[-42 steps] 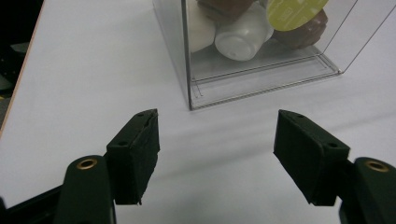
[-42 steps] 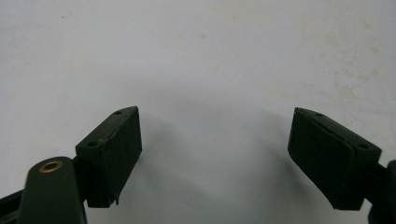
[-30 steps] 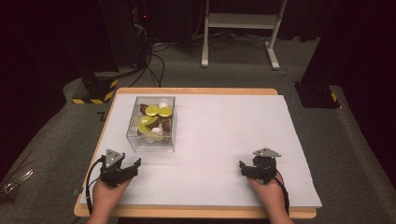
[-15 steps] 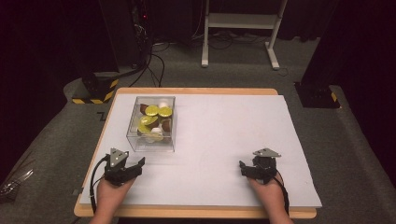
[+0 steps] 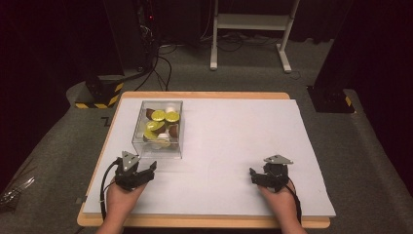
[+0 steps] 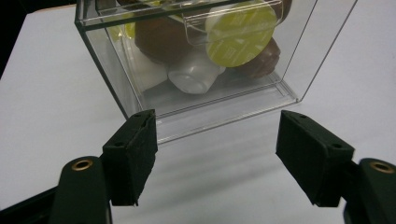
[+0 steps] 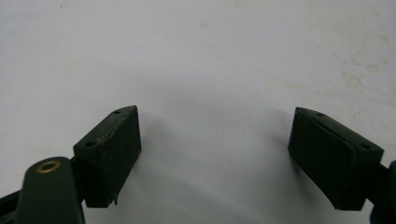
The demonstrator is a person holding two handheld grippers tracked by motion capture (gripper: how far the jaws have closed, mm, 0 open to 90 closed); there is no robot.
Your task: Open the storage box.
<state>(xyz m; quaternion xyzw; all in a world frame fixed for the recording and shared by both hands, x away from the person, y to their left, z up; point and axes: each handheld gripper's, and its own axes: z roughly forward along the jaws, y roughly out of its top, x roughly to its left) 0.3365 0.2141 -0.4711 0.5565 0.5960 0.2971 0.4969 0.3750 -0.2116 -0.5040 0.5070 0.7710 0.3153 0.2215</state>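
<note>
Just ahead of the left gripper [image 6: 217, 154]: clear box [image 6: 196, 60].

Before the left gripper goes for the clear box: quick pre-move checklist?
1. Left gripper jaws wide apart, nothing between them: ok.
2. Clear box ahead of the left gripper, near wall facing the jaws, pads not touching it: ok.
3. Box sits flat on the white table cover, upright: ok.
4. Contents, yellow-lidded capsules and brown ones, lie inside the box: ok.
5. Right gripper open over bare cover, well away from the box: ok.
6. Whether the jaw opening spans the box width: cannot tell.
</note>
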